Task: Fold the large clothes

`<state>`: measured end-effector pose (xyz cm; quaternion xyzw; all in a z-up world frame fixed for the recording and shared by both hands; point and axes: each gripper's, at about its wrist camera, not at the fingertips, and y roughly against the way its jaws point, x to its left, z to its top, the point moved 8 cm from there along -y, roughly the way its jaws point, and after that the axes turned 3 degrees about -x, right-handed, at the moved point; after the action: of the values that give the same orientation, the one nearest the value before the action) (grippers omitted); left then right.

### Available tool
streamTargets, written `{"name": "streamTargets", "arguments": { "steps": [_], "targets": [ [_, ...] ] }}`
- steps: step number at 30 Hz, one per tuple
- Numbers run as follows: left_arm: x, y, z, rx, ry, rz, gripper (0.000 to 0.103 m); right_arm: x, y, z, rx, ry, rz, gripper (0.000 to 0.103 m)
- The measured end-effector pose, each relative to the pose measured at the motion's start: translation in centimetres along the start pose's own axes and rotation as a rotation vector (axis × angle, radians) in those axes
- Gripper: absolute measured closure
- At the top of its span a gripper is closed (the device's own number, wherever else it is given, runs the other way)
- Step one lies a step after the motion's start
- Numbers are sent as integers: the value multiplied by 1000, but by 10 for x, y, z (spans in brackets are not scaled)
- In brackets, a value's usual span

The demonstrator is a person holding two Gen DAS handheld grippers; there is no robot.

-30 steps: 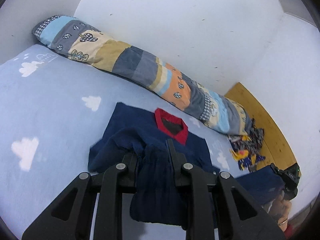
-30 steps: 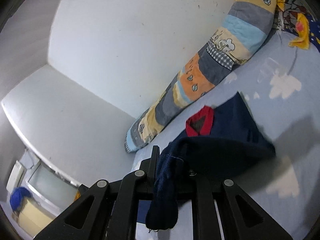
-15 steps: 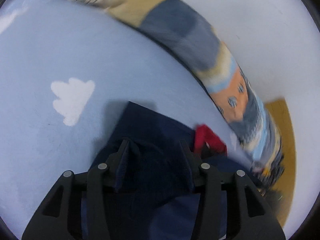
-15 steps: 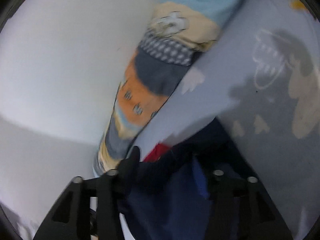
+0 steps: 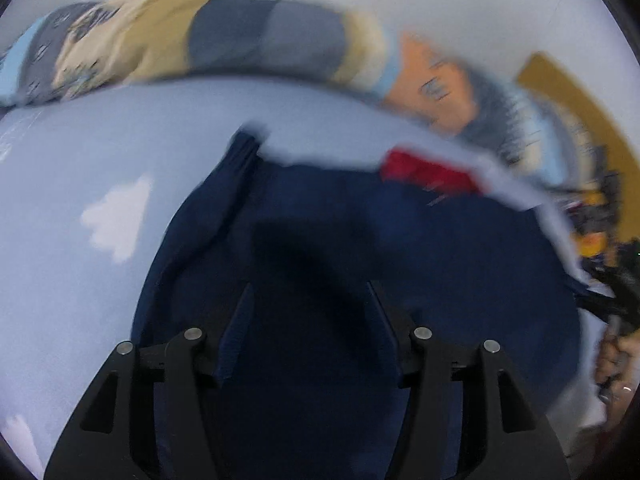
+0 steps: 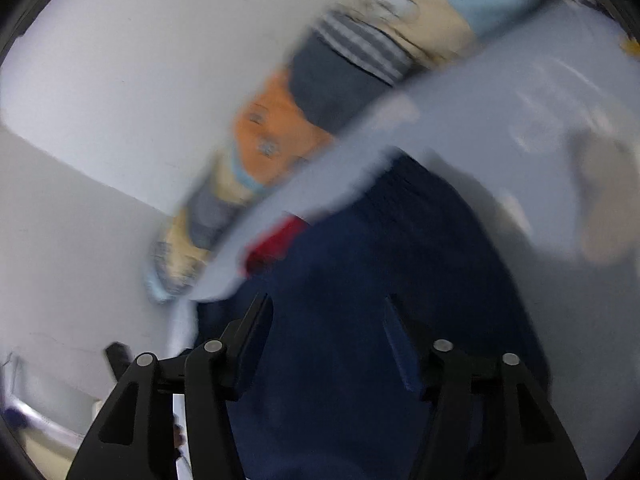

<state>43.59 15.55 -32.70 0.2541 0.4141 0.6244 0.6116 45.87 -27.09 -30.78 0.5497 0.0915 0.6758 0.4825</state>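
While both views were motion-blurred, your left gripper [image 5: 308, 292] stood spread over the navy sweater [image 5: 344, 240], pinching nothing. That garment lay flat on the bed [image 5: 60, 184], its red collar [image 5: 428, 172] ahead-right. Your right gripper [image 6: 326, 308], equally near, was also spread above it.

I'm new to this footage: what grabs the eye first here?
The navy sweater with its red collar fills the centre, spread on the pale blue cloud-print sheet. Behind it, a patchwork bolster lies along the white wall.
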Motion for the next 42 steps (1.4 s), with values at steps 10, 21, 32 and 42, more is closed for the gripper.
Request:
{"name": "streamTargets", "arguments": {
  "steps": [10,21,32,42],
  "targets": [
    [-18,78,-42,-147,79,57,38,7,71,-42,-135,-4,-142,57],
    [-30,77,-129,-44,-69,294,32,12,43,-129,32,292,-465,67],
    [-93,96,-131,-162,-162,277,29,86,25,-160,7,461,-351,60],
    [-90,61,-133,-75,-87,326,29,93,-1,-161,88,450,-364,52]
  ]
}}
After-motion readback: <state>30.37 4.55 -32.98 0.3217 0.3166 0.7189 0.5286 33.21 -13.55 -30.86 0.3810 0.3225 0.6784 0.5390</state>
